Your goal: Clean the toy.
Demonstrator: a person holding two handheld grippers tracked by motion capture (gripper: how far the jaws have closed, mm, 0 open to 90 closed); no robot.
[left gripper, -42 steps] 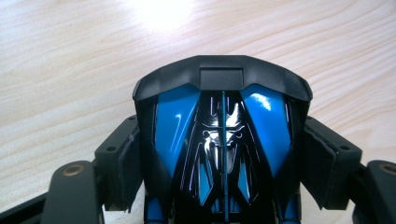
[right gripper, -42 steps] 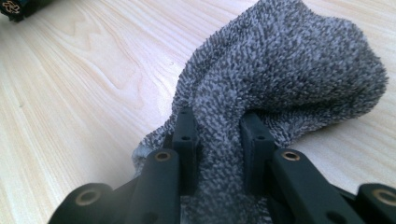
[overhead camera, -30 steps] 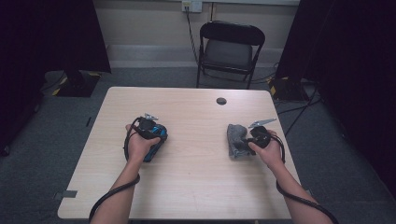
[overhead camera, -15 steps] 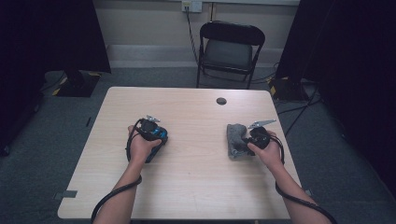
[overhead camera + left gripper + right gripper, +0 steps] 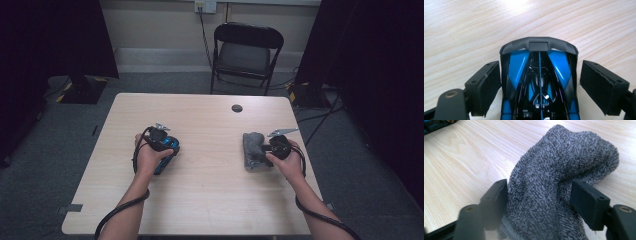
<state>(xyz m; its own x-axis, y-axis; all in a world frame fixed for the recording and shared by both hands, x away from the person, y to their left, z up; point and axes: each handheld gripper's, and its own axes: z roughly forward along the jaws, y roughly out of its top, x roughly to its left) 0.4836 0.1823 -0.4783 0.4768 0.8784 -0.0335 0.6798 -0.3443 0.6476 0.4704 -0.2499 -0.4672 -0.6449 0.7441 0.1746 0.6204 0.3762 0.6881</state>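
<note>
A blue and black toy car (image 5: 539, 82) lies on the pale wooden table (image 5: 210, 200). My left gripper (image 5: 540, 65) straddles its end; the jaws have just been opening, and the right pad (image 5: 599, 87) stands clear of the car's side. From above, the car (image 5: 167, 155) sits under the left hand. A grey terry cloth (image 5: 564, 150) lies bunched between the jaws of my right gripper (image 5: 539, 183), which have just been opening; the pile brushes both pads loosely. In the high view the cloth (image 5: 251, 145) rests to the left of the right gripper (image 5: 262, 150).
A small black disc (image 5: 237, 108) sits near the table's far edge. A black folding chair (image 5: 247, 50) stands beyond the table, with cables on the floor to its right. Bare tabletop lies between the two hands.
</note>
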